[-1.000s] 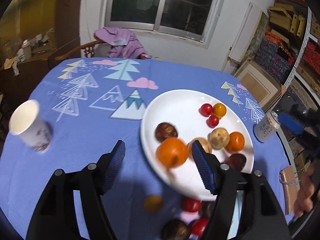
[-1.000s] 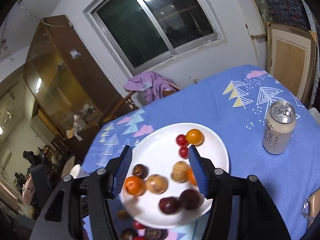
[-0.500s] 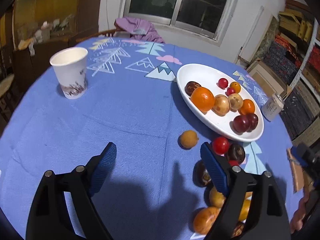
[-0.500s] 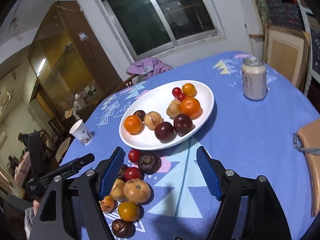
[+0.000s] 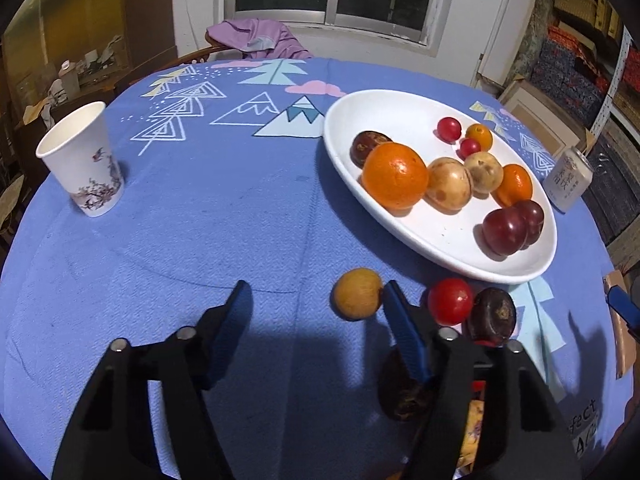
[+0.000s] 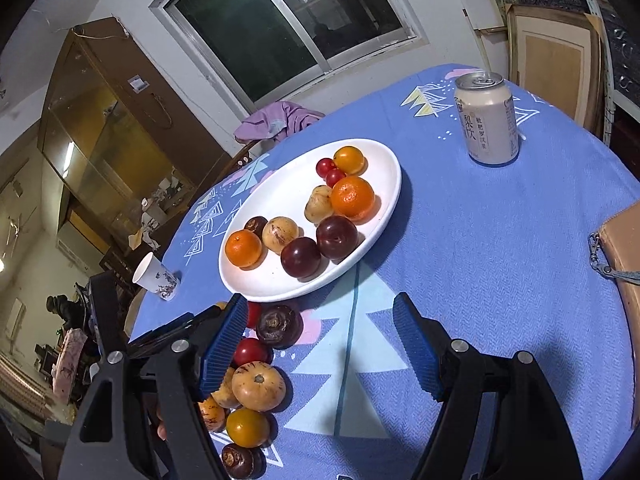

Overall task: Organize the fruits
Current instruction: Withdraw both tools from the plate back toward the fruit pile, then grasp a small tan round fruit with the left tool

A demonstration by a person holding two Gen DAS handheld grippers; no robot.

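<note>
A white oval plate [image 5: 440, 240] [image 6: 384, 156] on the blue tablecloth holds oranges, plums, cherry tomatoes and tan fruits. Loose fruits lie on the cloth near it: a small yellow fruit [image 5: 357, 294], a red tomato [image 5: 450, 301], a dark round fruit [image 5: 494, 314]. The right wrist view shows the loose pile, with a dark fruit [image 6: 279, 327] and a tan fruit [image 6: 258, 386]. My left gripper [image 5: 318, 320] is open low over the cloth, the yellow fruit just inside its right finger. My right gripper [image 6: 320, 344] is open and empty over the cloth, right of the pile.
A paper cup [image 5: 82, 160] stands at the left of the table. A drink can [image 6: 486, 118] stands beyond the plate on the right. A tan pouch [image 6: 624, 248] lies at the right table edge. A chair with purple cloth [image 5: 256, 40] stands behind the table.
Both grippers pulled back from above the plate and dropped low toward the cloth. The left gripper then moved forward until the yellow fruit sat by its right finger.
</note>
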